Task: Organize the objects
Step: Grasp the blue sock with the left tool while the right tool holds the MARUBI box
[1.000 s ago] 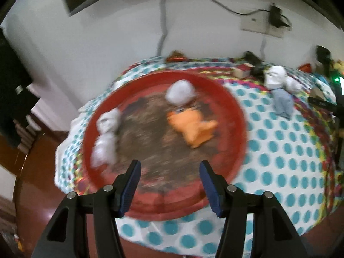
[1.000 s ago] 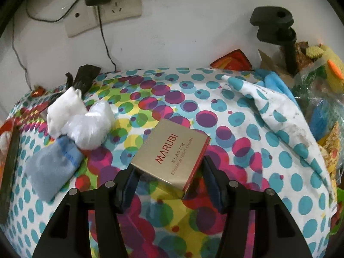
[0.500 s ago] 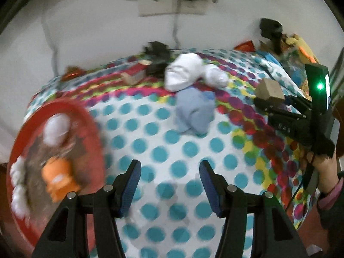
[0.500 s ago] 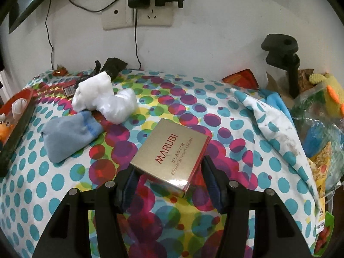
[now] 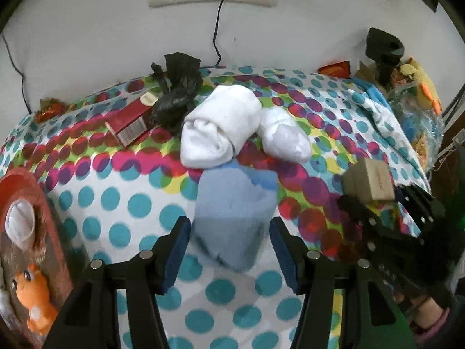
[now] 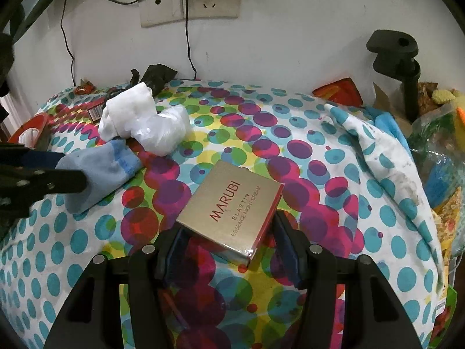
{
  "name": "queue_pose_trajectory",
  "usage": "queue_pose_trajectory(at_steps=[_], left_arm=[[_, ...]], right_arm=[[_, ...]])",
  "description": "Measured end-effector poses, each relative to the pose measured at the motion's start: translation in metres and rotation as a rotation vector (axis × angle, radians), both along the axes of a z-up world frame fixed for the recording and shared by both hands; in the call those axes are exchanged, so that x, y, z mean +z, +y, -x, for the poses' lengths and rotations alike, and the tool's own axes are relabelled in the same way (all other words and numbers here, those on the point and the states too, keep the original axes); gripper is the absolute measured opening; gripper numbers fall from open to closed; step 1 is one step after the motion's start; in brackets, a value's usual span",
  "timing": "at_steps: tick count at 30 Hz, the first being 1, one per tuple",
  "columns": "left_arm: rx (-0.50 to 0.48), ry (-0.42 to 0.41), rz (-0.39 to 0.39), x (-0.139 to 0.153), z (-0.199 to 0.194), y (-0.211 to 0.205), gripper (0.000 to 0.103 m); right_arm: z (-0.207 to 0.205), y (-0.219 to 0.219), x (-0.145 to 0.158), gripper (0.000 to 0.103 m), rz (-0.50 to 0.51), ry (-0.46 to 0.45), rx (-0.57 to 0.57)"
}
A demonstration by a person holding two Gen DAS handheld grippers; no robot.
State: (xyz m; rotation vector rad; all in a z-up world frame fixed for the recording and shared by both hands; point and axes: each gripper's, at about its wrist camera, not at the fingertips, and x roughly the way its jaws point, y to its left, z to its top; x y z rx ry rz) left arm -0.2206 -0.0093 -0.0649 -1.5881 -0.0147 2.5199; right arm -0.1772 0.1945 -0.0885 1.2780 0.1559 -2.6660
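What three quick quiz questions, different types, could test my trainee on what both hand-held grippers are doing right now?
1. True or false: the right hand-held gripper grips a gold box.
2. What sits between the open fingers of the left hand-held gripper? A) blue sock B) white sock roll C) red box
3. Fill in: the orange toy lies on the red ____.

Key: 1 true; 2 A; 3 tray.

Gold box [image 6: 232,212] clamped; blue sock [image 5: 235,212] flat.
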Motion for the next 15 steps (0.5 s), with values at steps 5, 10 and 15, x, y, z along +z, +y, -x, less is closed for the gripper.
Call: queue_pose_trajectory(at_steps=[5,10,15], left_arm=[[0.013,-0.012,0.018,-0.015,0.013,0.005,0.058],[0.022,0.008,0.038,-0.022,0.013,0.011,0.059],[0.027,0.068,0.037,-0.025,0.009,0.015,0.064]], right_arm=[[0.002,0.002,-0.002,0.054,0.011,-0.011,-0.003],[0.001,0.002,-0.001,0.054,0.012,-0.011,-0.002],[0.001,0.002,-0.002,0.054,0.012,-0.014,0.001]])
